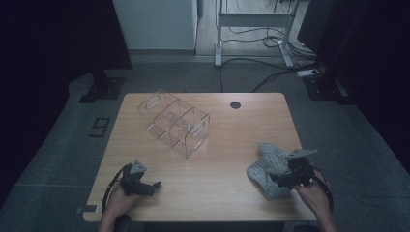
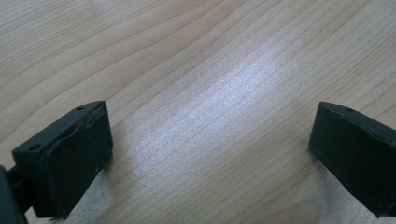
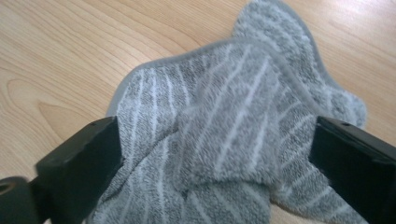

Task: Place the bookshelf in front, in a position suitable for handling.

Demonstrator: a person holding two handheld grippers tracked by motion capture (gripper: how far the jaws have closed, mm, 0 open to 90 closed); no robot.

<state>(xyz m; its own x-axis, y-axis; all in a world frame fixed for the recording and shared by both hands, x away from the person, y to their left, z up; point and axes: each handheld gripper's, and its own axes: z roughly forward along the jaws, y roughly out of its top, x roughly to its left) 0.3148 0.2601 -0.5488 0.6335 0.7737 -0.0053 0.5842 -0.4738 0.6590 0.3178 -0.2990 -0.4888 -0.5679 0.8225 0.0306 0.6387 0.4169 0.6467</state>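
Grey cloth (image 3: 224, 140) lying crumpled at worktop's (image 1: 232, 140) right front, soft, light, floppy. Right gripper (image 3: 215, 154) spread wide astride it; best pinched at raised middle fold. Left gripper (image 2: 210, 149) released, over bare wood.

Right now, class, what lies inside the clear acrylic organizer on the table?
Through the clear acrylic organizer you see its dividers and the wooden table beneath; its compartments look bare. Glare and the dim light could hide anything small or transparent.

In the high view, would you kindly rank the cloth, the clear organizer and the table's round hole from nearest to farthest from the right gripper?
1. Cloth, under the right gripper.
2. Clear organizer, left of centre.
3. Round hole, by the far edge.
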